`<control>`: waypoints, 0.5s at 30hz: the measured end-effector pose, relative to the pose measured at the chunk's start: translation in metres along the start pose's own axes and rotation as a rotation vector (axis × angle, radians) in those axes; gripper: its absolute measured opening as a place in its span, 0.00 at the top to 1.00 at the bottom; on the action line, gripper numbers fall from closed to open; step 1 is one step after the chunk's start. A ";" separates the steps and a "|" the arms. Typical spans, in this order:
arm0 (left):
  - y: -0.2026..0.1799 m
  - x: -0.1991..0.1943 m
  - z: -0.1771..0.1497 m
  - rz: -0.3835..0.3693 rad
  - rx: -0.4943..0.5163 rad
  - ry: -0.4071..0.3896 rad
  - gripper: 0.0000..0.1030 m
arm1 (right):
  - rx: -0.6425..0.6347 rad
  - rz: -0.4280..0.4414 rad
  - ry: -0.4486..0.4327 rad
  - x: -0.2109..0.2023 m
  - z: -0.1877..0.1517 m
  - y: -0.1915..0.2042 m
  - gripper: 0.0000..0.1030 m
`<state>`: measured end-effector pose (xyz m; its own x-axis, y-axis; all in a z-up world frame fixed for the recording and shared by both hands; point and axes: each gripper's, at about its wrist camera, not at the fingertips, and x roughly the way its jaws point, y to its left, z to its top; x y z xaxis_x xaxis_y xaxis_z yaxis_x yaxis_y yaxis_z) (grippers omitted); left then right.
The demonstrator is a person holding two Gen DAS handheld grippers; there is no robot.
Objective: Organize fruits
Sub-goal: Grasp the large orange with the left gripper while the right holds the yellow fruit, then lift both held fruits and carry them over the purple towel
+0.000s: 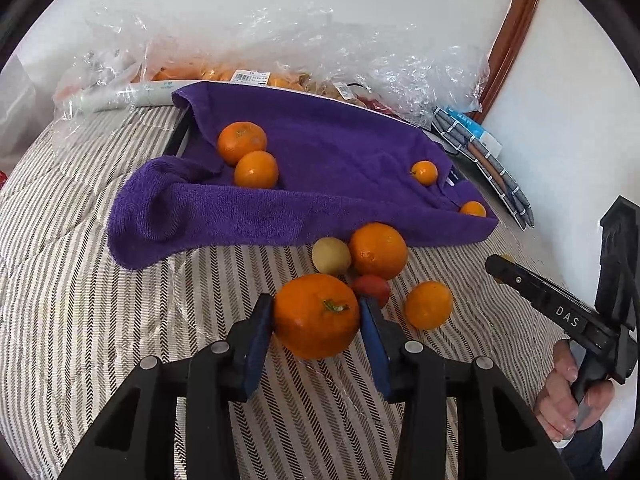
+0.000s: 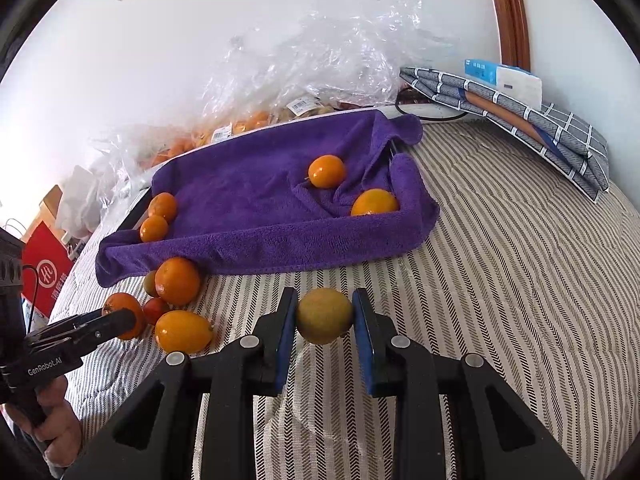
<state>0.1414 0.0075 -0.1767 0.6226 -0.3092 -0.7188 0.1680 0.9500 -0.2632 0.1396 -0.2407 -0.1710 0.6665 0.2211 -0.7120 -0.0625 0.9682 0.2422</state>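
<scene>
In the left wrist view, my left gripper (image 1: 315, 303) is shut on a large orange (image 1: 314, 324) with a green stem, low over the striped cover. My right gripper (image 2: 325, 297) is shut on a yellow-green fruit (image 2: 324, 316). A tray draped in a purple towel (image 1: 280, 208) (image 2: 260, 240) holds several oranges: two at its left (image 1: 248, 156) and two at its right (image 2: 327, 171). Loose fruit lies in front of the tray: an orange (image 1: 378, 250), a pale yellow fruit (image 1: 331, 256), a red tomato (image 1: 372, 286) and a small orange (image 1: 428, 305).
Crumpled clear plastic bags (image 1: 320, 56) holding more fruit lie behind the tray against the white wall. A folded checked cloth (image 2: 540, 132) with a blue-white box on it sits at the back right. A red bag (image 2: 44, 276) stands off the left edge. A hand (image 1: 568, 396) holds the right gripper (image 1: 496, 268).
</scene>
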 end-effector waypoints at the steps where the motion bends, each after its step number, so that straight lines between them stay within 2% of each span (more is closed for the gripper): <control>1: 0.000 -0.001 0.001 0.008 -0.001 -0.008 0.60 | 0.001 0.000 0.000 0.000 0.000 0.000 0.73; 7: 0.011 -0.015 0.006 0.012 -0.054 -0.075 0.60 | 0.007 -0.001 -0.010 -0.002 0.000 -0.002 0.73; 15: 0.027 -0.028 0.012 0.035 -0.137 -0.121 0.60 | 0.014 -0.013 -0.010 -0.003 0.003 -0.001 0.73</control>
<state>0.1378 0.0418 -0.1563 0.7148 -0.2612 -0.6487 0.0444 0.9427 -0.3306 0.1395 -0.2423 -0.1668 0.6748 0.2072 -0.7083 -0.0431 0.9692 0.2424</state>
